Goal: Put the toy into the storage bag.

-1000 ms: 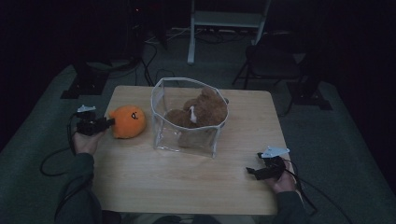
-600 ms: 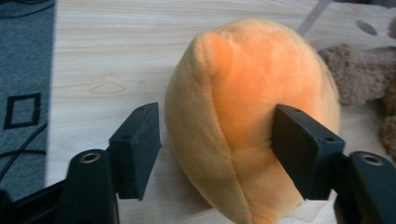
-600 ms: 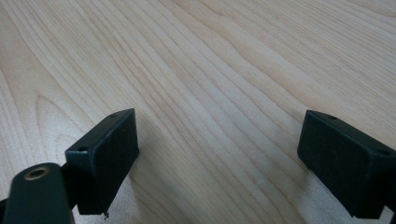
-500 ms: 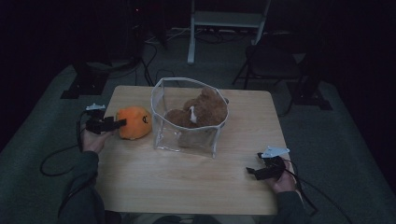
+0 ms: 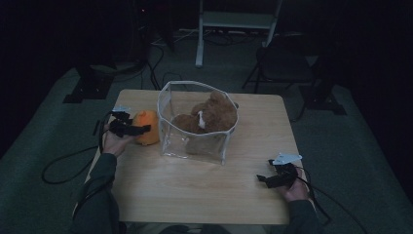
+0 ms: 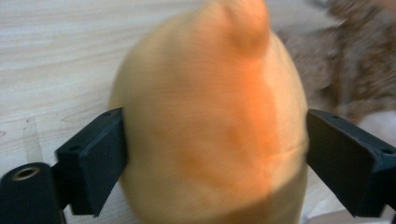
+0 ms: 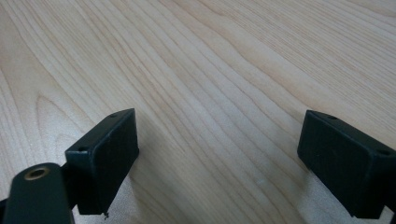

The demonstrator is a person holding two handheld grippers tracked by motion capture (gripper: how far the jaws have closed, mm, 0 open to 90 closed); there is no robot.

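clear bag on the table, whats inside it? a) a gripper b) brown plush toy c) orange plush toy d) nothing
b: in the high view a brown plush toy fills the clear bag, while the orange plush toy sits outside, just left of the bag, at the left gripper.
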